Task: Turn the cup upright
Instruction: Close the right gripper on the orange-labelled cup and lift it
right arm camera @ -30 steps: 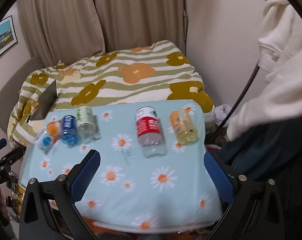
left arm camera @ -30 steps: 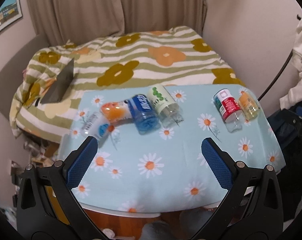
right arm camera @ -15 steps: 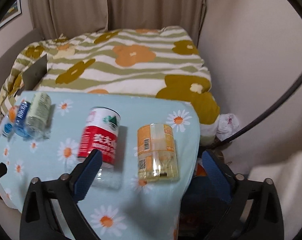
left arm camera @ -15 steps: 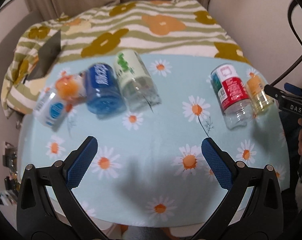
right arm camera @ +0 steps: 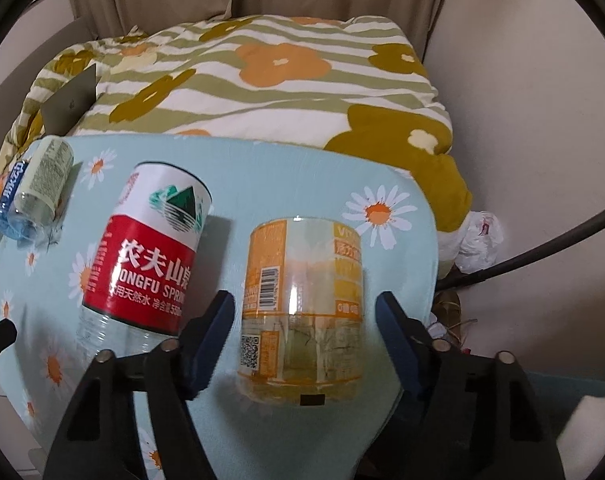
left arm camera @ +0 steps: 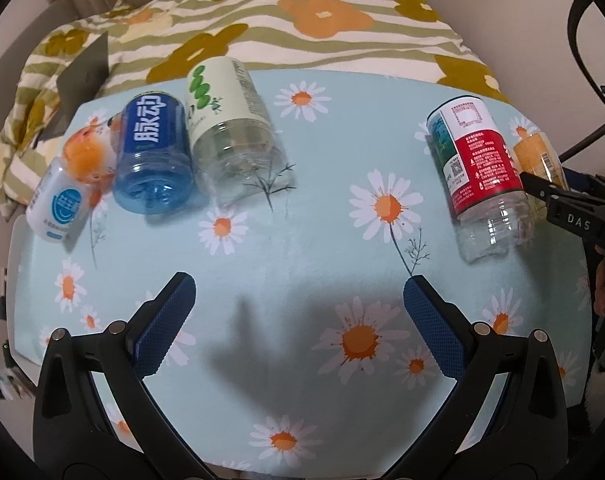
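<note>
Several cut-bottle cups lie on their sides on a daisy-print table (left arm camera: 302, 240). On the left lie a white-orange one (left arm camera: 68, 184), a blue one (left arm camera: 154, 152) and a green-labelled one (left arm camera: 230, 128). On the right lie a red-labelled cup (left arm camera: 478, 168) (right arm camera: 150, 256) and an orange-labelled cup (right arm camera: 302, 300) (left arm camera: 538, 160). My right gripper (right arm camera: 304, 312) is open, its blue pads on either side of the orange cup, apart from it. My left gripper (left arm camera: 298, 300) is open and empty above the table's bare front middle.
A bed with a striped floral quilt (right arm camera: 262, 68) lies behind the table. A dark flat panel (left arm camera: 82, 80) rests on its left. The table's right edge drops off near a black cable (right arm camera: 542, 248) and the wall.
Both grippers have moved forward and lower over the table. My right gripper has come up around the orange cup. The cups have not moved.
</note>
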`<state>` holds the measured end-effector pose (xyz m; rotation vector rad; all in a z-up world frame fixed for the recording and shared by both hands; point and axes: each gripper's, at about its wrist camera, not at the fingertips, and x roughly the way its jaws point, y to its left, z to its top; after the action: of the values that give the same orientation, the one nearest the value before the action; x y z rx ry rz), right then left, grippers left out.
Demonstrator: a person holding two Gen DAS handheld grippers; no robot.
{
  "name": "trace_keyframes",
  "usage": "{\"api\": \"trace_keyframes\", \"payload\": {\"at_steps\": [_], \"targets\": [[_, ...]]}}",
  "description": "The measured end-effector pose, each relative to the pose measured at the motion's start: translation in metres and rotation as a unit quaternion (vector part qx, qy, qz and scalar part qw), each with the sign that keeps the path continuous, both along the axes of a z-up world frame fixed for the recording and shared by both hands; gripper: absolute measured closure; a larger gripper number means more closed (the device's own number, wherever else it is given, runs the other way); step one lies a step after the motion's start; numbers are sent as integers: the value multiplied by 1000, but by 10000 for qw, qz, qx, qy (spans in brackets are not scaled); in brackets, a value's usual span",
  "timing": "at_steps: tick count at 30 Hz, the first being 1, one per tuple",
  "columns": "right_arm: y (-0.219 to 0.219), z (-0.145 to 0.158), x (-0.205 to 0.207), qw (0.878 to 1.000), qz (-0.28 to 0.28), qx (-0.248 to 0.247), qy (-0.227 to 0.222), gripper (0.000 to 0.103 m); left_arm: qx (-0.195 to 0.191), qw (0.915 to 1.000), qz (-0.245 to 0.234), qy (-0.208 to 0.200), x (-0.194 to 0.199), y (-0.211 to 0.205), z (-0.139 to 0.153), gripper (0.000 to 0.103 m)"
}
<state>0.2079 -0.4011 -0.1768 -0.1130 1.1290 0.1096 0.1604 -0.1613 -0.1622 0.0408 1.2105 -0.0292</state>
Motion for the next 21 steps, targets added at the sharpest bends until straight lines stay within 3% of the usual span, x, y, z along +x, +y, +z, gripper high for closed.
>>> {"api": "trace_keyframes", "payload": {"at_steps": [1, 9, 21], "targets": [[1, -1, 1, 10000, 22, -6, 14, 46, 6, 10000, -10, 3, 0, -2, 0, 0], [1, -1, -2, 10000, 32, -25, -19, 47, -52, 10000, -58, -45, -1, -2, 6, 0], [25, 53, -17, 9993, -99, 12, -364, 47, -56, 9992, -133, -363, -15, 30, 42, 0]]}}
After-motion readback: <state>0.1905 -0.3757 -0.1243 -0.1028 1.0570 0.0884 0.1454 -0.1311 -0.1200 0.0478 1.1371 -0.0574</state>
